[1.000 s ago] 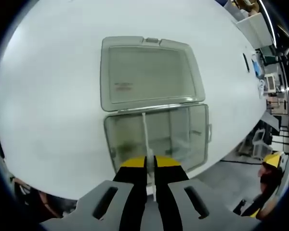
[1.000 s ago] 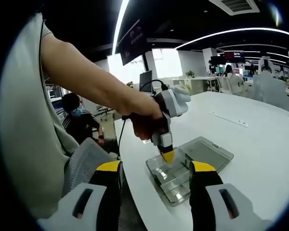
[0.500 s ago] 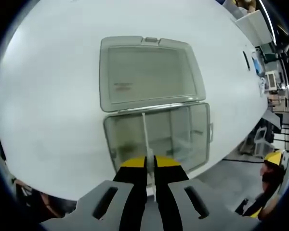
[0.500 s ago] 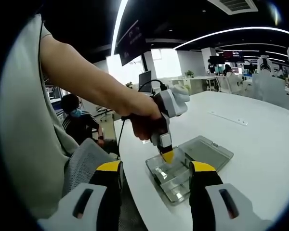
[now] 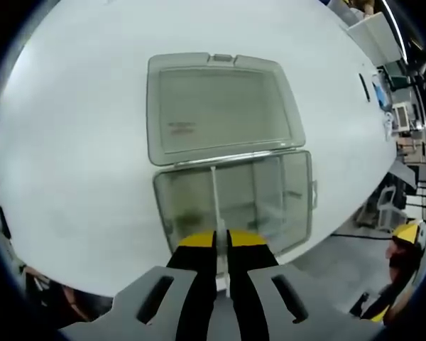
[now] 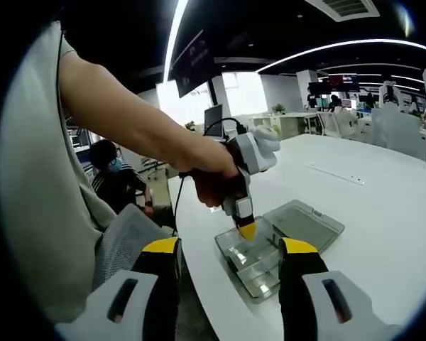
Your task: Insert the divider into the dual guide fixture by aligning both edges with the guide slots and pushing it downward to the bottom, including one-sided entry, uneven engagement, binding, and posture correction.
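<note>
The clear plastic compartment box lies open, its label unreadable; the left gripper clamps the thin clear divider inside; the right gripper is spread apart.

We can read no text in either view. On the open lid of the clear box, at about nine o'clock from the lid's middle, we see a small reddish printed mark, too blurred to make out. The dark hanging sign at twelve o'clock is also illegible.
</note>
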The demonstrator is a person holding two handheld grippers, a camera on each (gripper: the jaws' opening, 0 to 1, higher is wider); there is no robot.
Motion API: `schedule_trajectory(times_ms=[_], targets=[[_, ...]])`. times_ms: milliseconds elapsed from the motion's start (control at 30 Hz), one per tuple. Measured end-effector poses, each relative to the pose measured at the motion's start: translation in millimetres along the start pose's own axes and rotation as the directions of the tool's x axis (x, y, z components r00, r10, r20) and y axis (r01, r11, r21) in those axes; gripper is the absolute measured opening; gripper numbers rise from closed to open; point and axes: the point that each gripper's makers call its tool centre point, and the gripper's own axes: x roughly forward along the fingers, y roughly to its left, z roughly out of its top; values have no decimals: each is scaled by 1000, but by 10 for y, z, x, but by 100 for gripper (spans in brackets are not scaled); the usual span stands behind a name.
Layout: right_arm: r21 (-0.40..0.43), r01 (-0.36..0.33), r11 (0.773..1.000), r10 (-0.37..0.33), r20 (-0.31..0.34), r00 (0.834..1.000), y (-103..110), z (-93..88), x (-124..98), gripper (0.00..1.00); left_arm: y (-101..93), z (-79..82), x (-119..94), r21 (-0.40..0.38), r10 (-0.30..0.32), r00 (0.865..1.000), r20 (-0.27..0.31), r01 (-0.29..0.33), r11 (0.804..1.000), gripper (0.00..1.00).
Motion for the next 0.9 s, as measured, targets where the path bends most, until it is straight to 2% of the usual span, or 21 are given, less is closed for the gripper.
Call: schedule_trajectory(times_ms=[900], targets=[[1,-1,1000,1,-4,1000,3,-5,-11,52,-29,2,-20,-8,-9,1000,1,9,1000,1]])
